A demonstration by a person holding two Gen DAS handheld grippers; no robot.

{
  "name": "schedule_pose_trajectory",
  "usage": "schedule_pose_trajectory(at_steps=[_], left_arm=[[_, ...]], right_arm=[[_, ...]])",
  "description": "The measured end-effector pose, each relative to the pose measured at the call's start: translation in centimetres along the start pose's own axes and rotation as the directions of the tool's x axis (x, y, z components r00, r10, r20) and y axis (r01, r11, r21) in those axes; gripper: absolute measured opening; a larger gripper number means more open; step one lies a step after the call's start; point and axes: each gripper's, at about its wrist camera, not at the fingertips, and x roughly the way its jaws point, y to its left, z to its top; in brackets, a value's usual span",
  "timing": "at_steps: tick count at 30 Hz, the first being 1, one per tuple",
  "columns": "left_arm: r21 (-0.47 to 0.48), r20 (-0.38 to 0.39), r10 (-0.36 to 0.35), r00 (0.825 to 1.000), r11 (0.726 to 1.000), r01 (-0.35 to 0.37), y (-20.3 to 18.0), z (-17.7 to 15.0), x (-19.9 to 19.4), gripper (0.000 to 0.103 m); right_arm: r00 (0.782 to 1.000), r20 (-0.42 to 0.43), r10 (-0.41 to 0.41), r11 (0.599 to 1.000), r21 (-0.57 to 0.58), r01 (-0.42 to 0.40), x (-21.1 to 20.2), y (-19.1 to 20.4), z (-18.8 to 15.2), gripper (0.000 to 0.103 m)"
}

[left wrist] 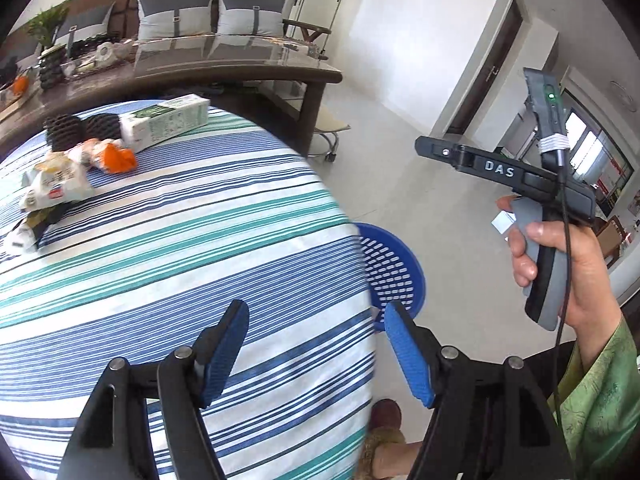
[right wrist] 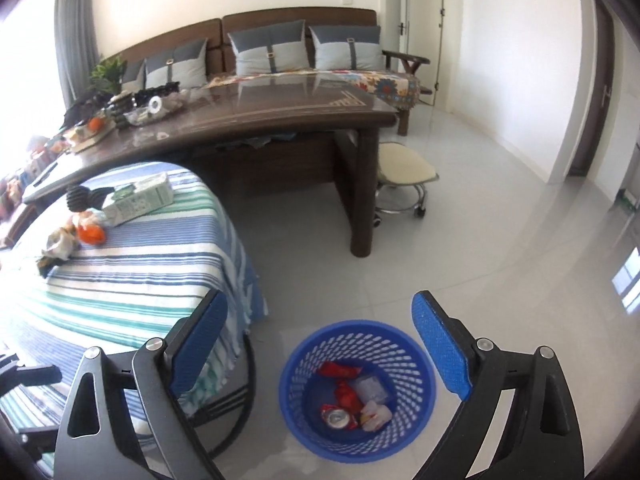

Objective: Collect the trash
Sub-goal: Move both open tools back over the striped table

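The job is partly done. The blue basket (right wrist: 356, 390) sits on the floor at about 6 o'clock in the right wrist view, and it already has trash in it: red wrappers (right wrist: 345, 394), a crushed can (right wrist: 338, 417) and some pale wrappers (right wrist: 374, 414).

More trash waits on the striped table (left wrist: 180, 216). In the left wrist view it lies at about 10 o'clock, near the far edge of the cloth. There is a green and white carton (left wrist: 166, 126) lying on its side, an orange wrapper (left wrist: 116, 159), a white snack bag (left wrist: 54, 184) and two dark bumpy things (left wrist: 82, 130) just behind them. All of that probably goes in the basket next.

The left gripper (left wrist: 316, 354) hangs over the near edge of the table with its blue fingers (left wrist: 408, 354) spread apart and nothing between them. The right gripper (right wrist: 320, 344) hangs above the basket, its fingers spread wide and empty too. In the left wrist view a hand (left wrist: 560, 276) in a green sleeve holds that right tool at 3 o'clock.

Some things are hard to see. The table hides most of the basket in the left view. The trash at the left edge of the cloth is cut off and blurry, so nobody can count it. What the dark bumpy things are is not clear. A brown slipper (left wrist: 386, 416) peeks out at 6 o'clock.
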Motion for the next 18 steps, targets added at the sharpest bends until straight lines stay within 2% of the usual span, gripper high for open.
schedule_pose_trajectory(at_steps=[4,8,10,12,14,15,18], left_arm=[[-0.063,0.001,0.149,0.989,0.987,-0.149,7.2,-2.1,-2.5,0.072],[-0.115,0.039,0.248,0.968,0.963,-0.242,13.6,-2.1,-4.9,0.072],[-0.13,0.066,0.248,0.966,0.962,-0.238,15.9,-1.2,-5.5,0.072],[-0.148,0.106,0.225,0.969,0.967,-0.208,18.1,0.1,-6.3,0.072],[-0.151,0.143,0.198,0.97,0.973,-0.176,19.5,1.6,-6.5,0.076],[-0.148,0.15,0.196,0.969,0.974,-0.174,20.1,2.3,-6.3,0.081],[-0.121,0.102,0.166,0.981,0.981,-0.154,21.5,4.5,-4.1,0.083]], right_arm=[[0.99,-0.014,0.142,0.986,-0.087,-0.143,0.3,8.0,-1.3,0.094],[0.955,-0.112,0.273,0.941,-0.175,-0.29,1.4,15.7,-3.6,0.094],[0.939,-0.153,0.309,0.917,-0.214,-0.337,1.9,19.1,-4.7,0.094],[0.931,-0.184,0.314,0.901,-0.252,-0.354,2.5,21.5,-5.5,0.094],[0.929,-0.204,0.308,0.892,-0.278,-0.357,2.9,23.0,-6.2,0.094],[0.928,-0.211,0.307,0.89,-0.283,-0.358,3.2,23.4,-6.3,0.094],[0.928,-0.216,0.303,0.895,-0.27,-0.355,3.8,23.6,-6.1,0.094]])
